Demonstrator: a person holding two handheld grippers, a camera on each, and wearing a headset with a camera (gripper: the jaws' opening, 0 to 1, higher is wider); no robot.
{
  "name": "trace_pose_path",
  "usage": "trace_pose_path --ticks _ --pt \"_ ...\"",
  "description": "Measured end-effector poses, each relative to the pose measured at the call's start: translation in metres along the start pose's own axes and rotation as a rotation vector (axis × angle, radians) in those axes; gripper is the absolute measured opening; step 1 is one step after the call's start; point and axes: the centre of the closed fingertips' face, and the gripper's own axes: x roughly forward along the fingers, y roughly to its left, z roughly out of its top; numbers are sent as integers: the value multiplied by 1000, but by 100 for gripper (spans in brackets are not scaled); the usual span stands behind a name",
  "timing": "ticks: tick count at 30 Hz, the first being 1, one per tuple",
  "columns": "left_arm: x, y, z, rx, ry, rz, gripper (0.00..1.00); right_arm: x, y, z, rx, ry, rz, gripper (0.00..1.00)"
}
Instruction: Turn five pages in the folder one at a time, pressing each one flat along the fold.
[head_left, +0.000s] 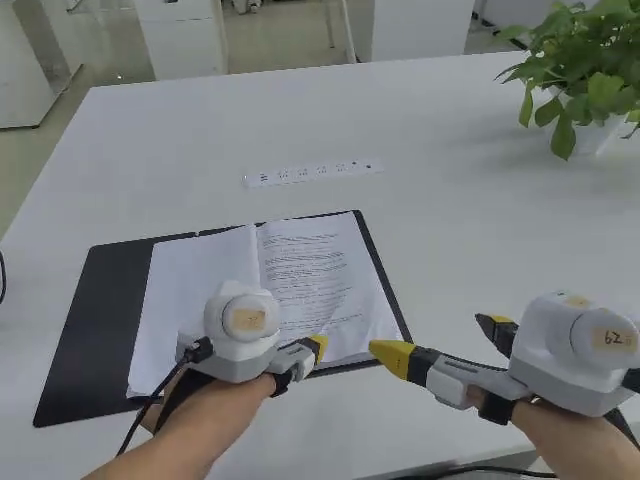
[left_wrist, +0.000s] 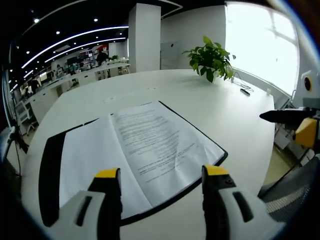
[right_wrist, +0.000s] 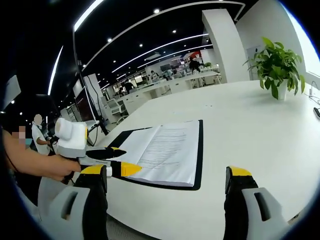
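Note:
A black folder (head_left: 100, 320) lies open on the white table, its printed pages (head_left: 310, 275) spread left and right of the fold. My left gripper (head_left: 305, 358) hovers over the folder's near edge, at the lower right part of the pages. In its own view the left gripper (left_wrist: 161, 174) is open, the pages (left_wrist: 150, 145) ahead of its yellow tips. My right gripper (head_left: 445, 340) is off the folder's right near corner, above bare table. The right gripper (right_wrist: 166, 172) is open, facing the folder (right_wrist: 165, 150) and the left gripper (right_wrist: 112, 160).
A white power strip (head_left: 312, 172) lies beyond the folder. A potted plant (head_left: 585, 70) stands at the far right of the table. The table's near edge runs just under both hands. A cable trails from the left gripper. A person (right_wrist: 37, 132) stands in the background.

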Motion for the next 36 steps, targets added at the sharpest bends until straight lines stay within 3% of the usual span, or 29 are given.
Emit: trace_pose_path --ticks 8,12,16,18,27,30,36 --pt "32 -13 -12 33 31 3 49 1 0 -3 8 4 2 98" --pt "40 -18 -16 29 32 8 45 1 -1 -6 4 10 4 98" --pt "47 -20 -27 41 64 23 42 1 -2 -8 5 13 6 97" --pt "47 -19 -29 75 52 40 41 1 -3 -9 10 13 6 97" --pt "47 -15 -29 81 -4 56 35 2 -6 -12 28 16 4 97" --pt "47 -11 -28 112 -9 65 23 3 -7 -13 32 18 4 97" --pt "48 -18 -29 165 -33 44 15 6 -9 -14 36 26 6 97"
